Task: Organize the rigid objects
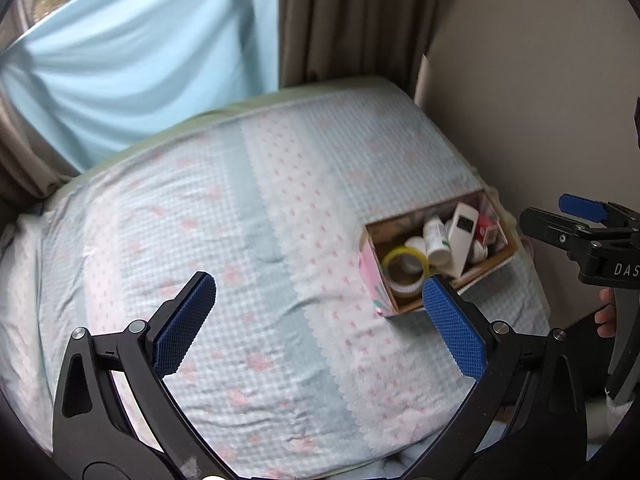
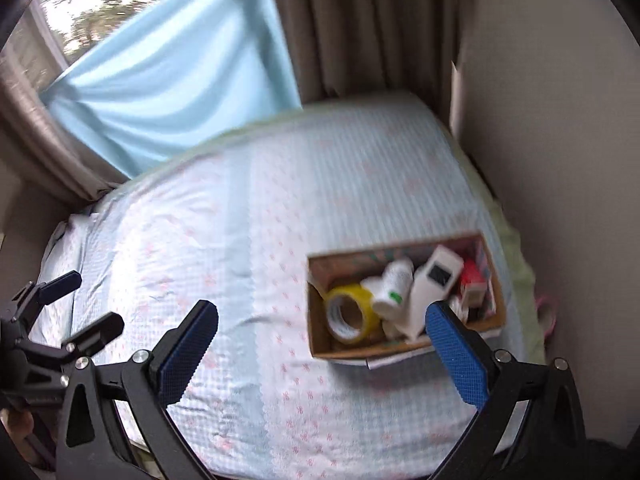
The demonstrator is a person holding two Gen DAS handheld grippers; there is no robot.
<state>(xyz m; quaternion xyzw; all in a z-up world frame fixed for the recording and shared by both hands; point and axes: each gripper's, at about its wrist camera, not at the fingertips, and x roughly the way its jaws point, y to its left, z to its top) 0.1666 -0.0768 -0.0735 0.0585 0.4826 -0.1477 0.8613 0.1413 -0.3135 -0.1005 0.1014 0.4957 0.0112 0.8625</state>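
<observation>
Hovering above the bed [image 1: 280,240], both pairs of fingers gape wide and hold nothing. The cardboard box [image 2: 316,320] of bottles, tape roll [image 2: 350,312] and white device [image 2: 430,288] lies ahead and right of the right gripper [image 2: 320,352], its long axis running crosswise; the left gripper [image 1: 320,320] looks the farther of the two. Curtains [image 1: 352,20] and a bare wall [image 1: 540,60] close the room beyond.

Blurred and half-hidden items in the cardboard box [image 2: 318,312]

Right wrist view smeared by motion; labels on the white bottle [image 2: 394,286] and red carton [image 2: 472,280] unreadable; far box corner covered by the blue fingertip [image 2: 456,344].
</observation>
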